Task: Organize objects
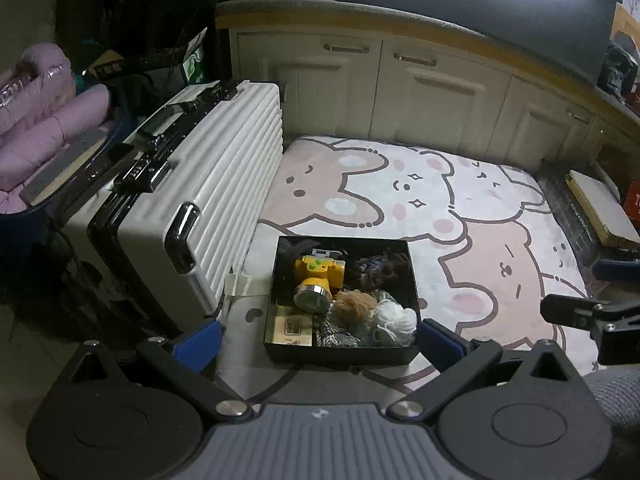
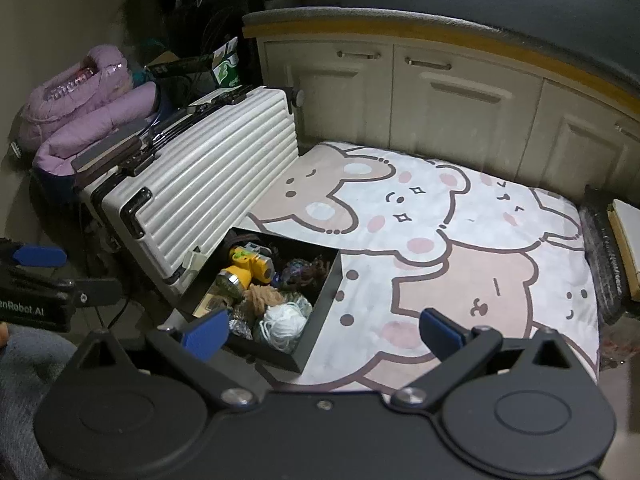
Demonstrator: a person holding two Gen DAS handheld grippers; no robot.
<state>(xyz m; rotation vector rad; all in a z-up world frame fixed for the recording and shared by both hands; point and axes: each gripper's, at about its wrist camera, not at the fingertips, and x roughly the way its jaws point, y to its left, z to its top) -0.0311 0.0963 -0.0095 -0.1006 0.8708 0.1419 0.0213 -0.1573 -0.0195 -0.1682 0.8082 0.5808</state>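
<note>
— Blue pads come first. The left tool has its two fingers far apart, with nothing between them but the black box just past the tips.

— And the right tool?

— Its fingers are wide apart too, and it holds nothing. From it, the box sits at about eleven o'clock.

— What is in the box?

— A yellow toy camera, a fluffy tan ball, a white yarn ball and some dark yarn.

— Where does the box sit?

— On a bear rug on the floor. A white suitcase stands at its nine o'clock, just beside it. Cream cupboards stand at twelve o'clock, behind the rug.
</note>
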